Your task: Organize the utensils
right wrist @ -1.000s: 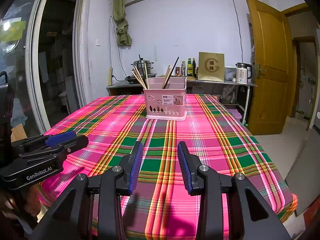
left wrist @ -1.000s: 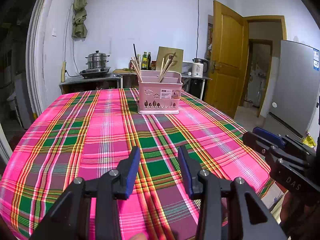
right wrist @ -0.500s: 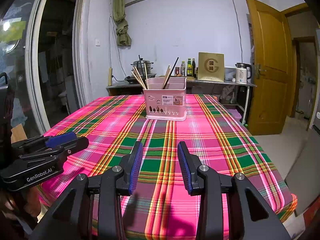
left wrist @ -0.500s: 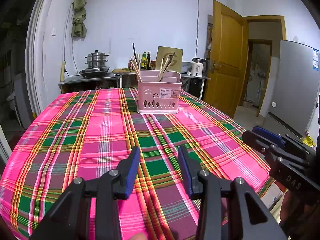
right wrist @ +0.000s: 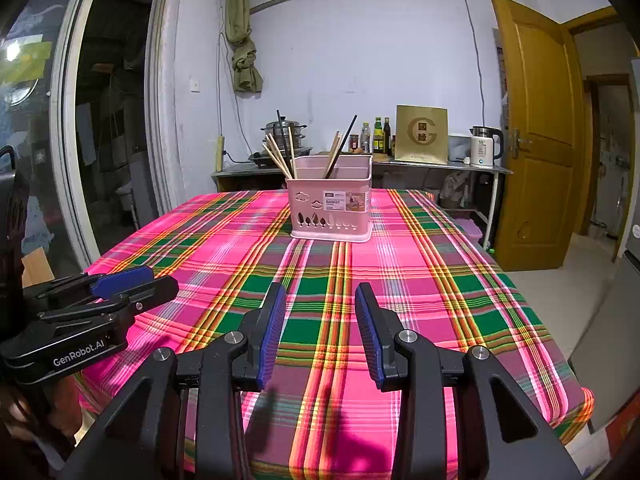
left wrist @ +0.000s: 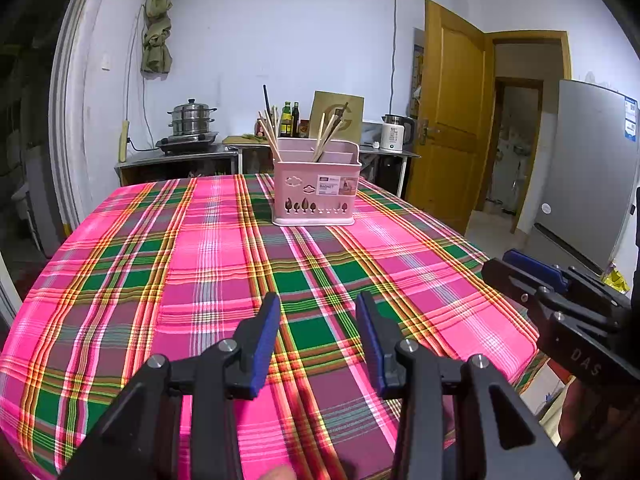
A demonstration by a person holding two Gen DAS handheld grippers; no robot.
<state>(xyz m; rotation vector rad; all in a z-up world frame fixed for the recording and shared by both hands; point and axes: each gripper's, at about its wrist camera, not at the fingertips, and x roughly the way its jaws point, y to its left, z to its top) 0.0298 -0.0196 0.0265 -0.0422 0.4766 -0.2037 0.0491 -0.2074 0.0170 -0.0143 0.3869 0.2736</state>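
Plaid cloth [left wrist: 208,264] covers the table, with a counter and a yellow door [right wrist: 536,132] behind. Both grippers hover over the near edge, tilted slightly down toward the far end: the left gripper [left wrist: 316,308] and the right gripper [right wrist: 320,298], jaws parted and empty. Well away, at the far end, a pink basket [right wrist: 331,210] stands upright; chopsticks [right wrist: 280,156] in it point up, fanning leftward and rightward.

Tablecloth [right wrist: 400,280] bare across the lower and middle frame, open run from both grippers up to the basket [right wrist: 331,208]. Only obstacle on the table is the basket at upper centre, chopsticks [right wrist: 280,158] sticking up and splaying left out of it. Either side of the basket is open cloth.
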